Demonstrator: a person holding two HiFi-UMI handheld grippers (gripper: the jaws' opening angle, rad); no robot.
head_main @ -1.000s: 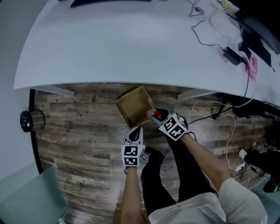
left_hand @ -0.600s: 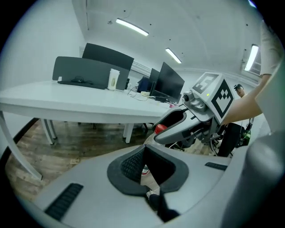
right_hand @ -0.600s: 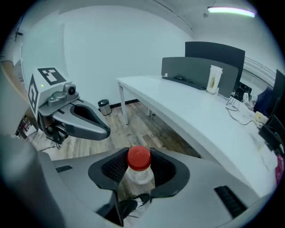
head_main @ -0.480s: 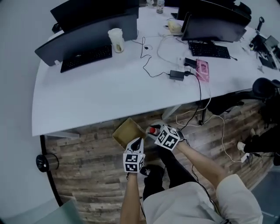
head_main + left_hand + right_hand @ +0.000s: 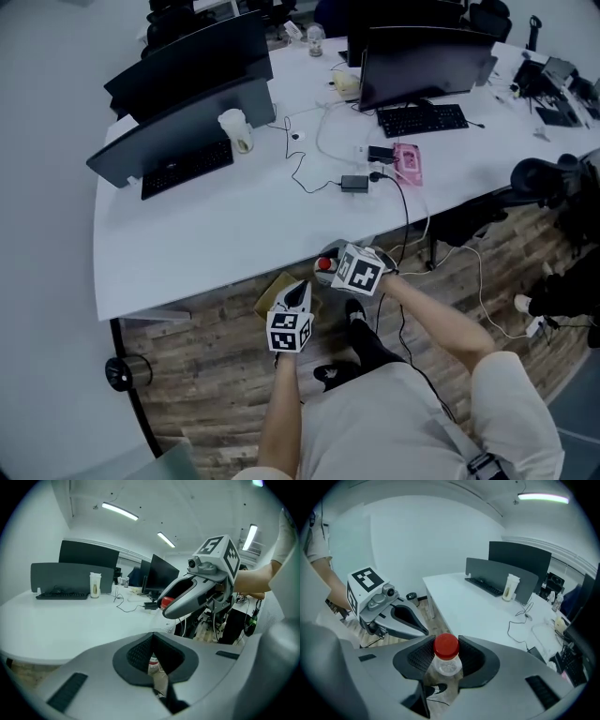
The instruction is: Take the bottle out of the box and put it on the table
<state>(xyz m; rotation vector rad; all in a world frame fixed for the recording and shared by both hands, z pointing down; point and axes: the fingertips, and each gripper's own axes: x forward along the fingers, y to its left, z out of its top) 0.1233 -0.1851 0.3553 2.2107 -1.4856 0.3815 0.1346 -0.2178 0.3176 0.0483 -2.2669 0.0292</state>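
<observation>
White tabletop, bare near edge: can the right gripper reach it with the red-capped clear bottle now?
Probably yes. The right gripper, shut on the red-capped clear bottle, hangs at the white tabletop's near edge, and the stretch ahead is bare.

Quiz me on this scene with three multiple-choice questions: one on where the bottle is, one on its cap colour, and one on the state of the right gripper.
1. Where is the bottle?
A. inside the box
B. standing on the table
C. in the jaws of the right gripper

2. What colour is its cap?
A. red
B. blue
C. white

3. The right gripper's jaws are:
A. wide apart and empty
B. closed on the bottle
C. shut together on nothing

Answers:
1 C, the right gripper view shows it between the pads.
2 A, the cap shows red in every view.
3 B, both pads press the bottle just below the cap.
</observation>
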